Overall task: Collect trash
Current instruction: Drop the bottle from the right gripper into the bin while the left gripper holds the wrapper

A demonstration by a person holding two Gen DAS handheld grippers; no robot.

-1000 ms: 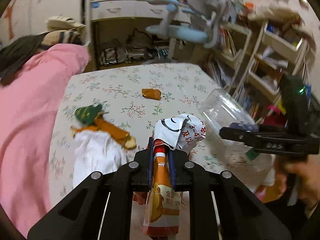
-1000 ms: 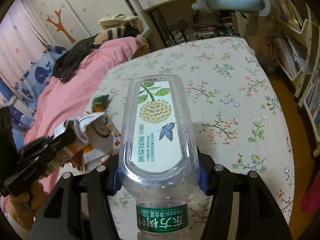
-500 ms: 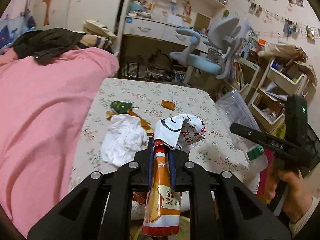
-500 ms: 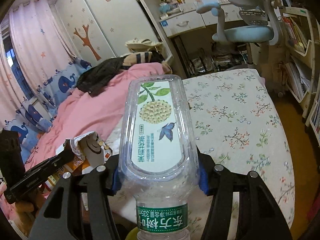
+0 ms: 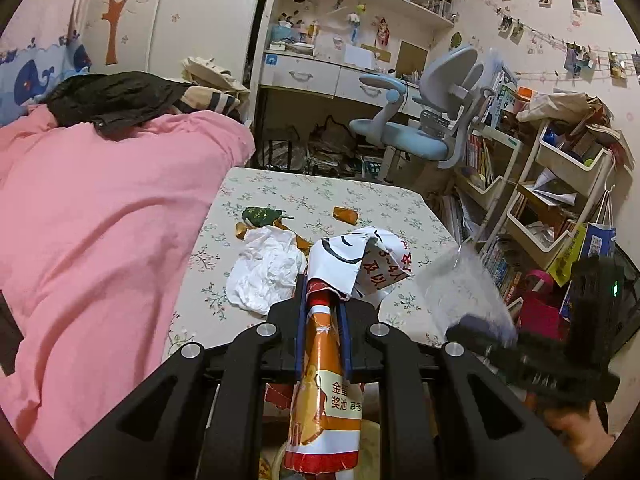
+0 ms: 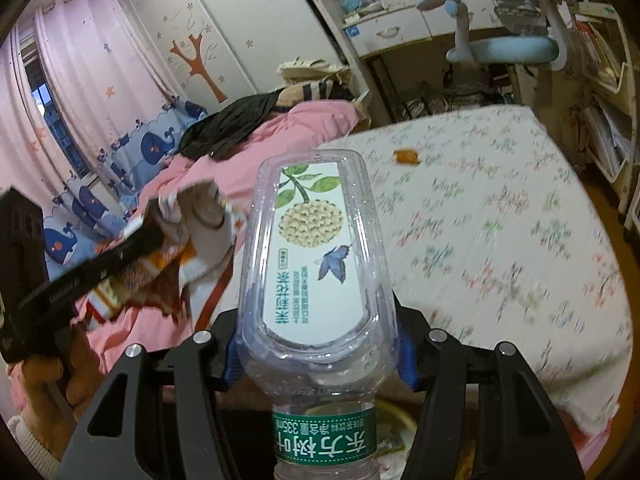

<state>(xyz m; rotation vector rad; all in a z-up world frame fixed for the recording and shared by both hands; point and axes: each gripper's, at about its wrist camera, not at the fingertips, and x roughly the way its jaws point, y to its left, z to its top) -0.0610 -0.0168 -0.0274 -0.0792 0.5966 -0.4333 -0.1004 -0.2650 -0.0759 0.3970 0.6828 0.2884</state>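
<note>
My left gripper (image 5: 323, 292) is shut on an orange-and-white snack wrapper (image 5: 326, 392) whose torn white end sticks out past the fingertips. My right gripper (image 6: 318, 356) is shut on a clear plastic bottle (image 6: 316, 248) that points bottom-forward, its green neck label towards the camera. Both are held off the near edge of the floral-cloth table (image 5: 320, 192). A crumpled white tissue (image 5: 266, 268), a green wrapper (image 5: 260, 214) and a small orange wrapper (image 5: 345, 215) lie on the table. In the left wrist view the right gripper (image 5: 532, 364) and the bottle (image 5: 460, 280) appear blurred at the right.
A bed with a pink duvet (image 5: 100, 220) runs along the table's left side. A blue office chair (image 5: 420, 132) and a desk stand behind the table. A white shelf cart (image 5: 560, 184) and bookshelves stand at the right. A yellowish rim (image 6: 396, 420) shows below the bottle.
Both grippers have drawn back from the table and risen a little, so the trash on it looks farther away. Both grips are unchanged.
</note>
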